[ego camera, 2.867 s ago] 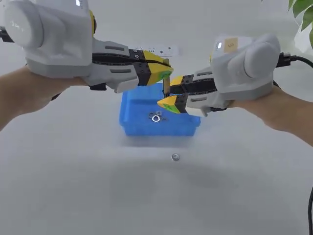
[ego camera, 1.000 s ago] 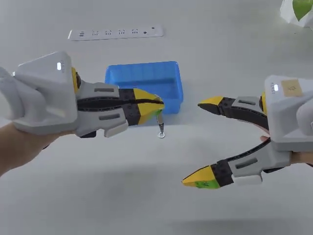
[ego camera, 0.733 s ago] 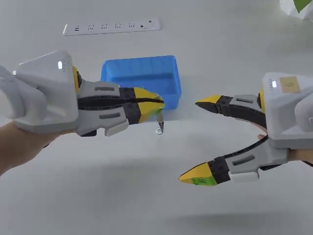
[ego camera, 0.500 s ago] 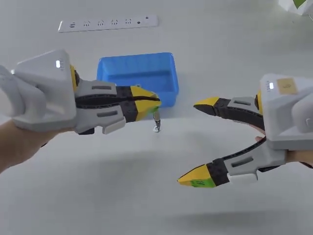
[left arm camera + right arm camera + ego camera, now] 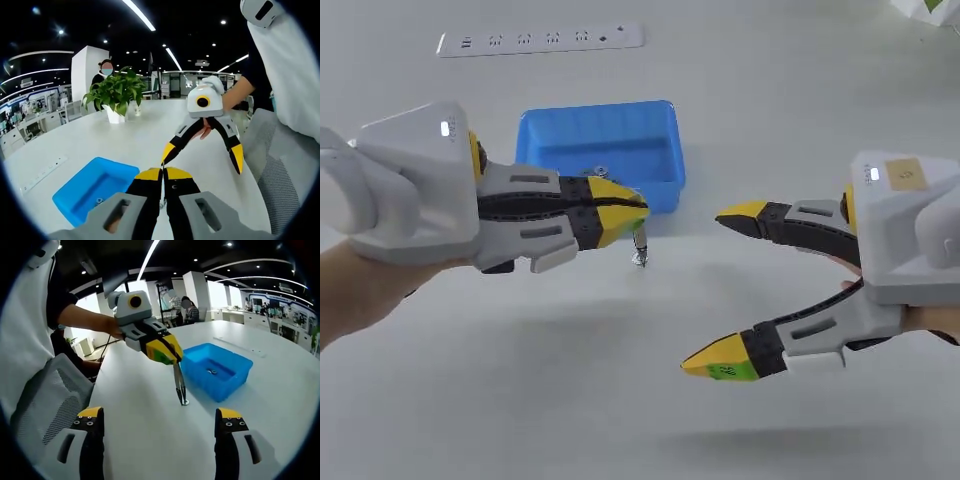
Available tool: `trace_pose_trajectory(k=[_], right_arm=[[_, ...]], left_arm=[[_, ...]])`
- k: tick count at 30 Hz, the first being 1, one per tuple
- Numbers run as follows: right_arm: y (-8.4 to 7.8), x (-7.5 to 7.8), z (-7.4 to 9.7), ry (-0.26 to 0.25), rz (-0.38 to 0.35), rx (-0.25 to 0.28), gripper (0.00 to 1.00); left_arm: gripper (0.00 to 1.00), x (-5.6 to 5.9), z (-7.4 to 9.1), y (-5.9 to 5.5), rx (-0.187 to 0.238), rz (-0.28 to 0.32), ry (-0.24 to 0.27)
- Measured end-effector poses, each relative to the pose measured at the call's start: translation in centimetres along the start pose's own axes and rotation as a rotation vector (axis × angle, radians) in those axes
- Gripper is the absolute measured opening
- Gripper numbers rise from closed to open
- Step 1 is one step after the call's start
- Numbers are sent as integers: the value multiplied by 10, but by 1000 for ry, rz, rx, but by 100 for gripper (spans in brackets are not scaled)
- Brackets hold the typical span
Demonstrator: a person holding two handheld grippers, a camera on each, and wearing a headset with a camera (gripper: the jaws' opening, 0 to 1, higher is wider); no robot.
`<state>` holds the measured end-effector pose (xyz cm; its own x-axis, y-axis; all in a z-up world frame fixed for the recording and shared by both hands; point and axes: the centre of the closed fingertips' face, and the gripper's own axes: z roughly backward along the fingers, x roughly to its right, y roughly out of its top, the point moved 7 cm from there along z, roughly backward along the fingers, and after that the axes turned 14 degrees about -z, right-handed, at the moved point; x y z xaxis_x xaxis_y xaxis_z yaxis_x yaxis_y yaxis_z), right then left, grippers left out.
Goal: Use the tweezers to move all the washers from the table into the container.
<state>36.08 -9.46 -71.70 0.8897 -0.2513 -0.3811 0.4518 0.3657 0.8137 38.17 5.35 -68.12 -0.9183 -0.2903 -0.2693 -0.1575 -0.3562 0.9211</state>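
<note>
My left gripper (image 5: 642, 208) is shut on a pair of metal tweezers (image 5: 640, 243) that point down at the table. Their tips touch a small washer (image 5: 638, 260) lying just in front of the blue container (image 5: 665, 135). A few washers (image 5: 595, 172) lie inside it. My right gripper (image 5: 730, 290) stands open to the right, nothing between its jaws. In the right gripper view the tweezers (image 5: 178, 381) reach down to the washer (image 5: 185, 402) beside the container (image 5: 240, 365). In the left gripper view my left gripper (image 5: 163, 171) is shut, with the container (image 5: 75, 192) at lower left.
A white power strip (image 5: 540, 40) lies behind the container. A potted plant (image 5: 117, 92) stands further off on the table. A mesh chair (image 5: 45, 390) sits by the table's edge. People stand in the background.
Both grippers came away from above the container. The right gripper opened and drew back to the right. The left brought the tweezers down to the washer on the table.
</note>
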Motion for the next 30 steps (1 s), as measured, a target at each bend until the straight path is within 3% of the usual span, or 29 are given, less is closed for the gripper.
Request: trace_pose_trajectory(k=[8, 10, 14, 21, 30], right_arm=[[9, 7, -24, 12, 61, -24, 84], [15, 9, -33, 35, 78, -36, 78], [28, 16, -48, 52, 141, -56, 54], [36, 26, -60, 78, 167, -93, 30], [27, 28, -63, 92, 182, -151, 19]], left_arm=[[5, -2, 5, -1, -28, 13, -26], [5, -2, 7, -1, -47, 4, -46], [5, -2, 7, 0, -61, -2, -57], [5, -2, 5, 1, -65, 6, -53], [5, -1, 2, 2, -62, 11, -62]])
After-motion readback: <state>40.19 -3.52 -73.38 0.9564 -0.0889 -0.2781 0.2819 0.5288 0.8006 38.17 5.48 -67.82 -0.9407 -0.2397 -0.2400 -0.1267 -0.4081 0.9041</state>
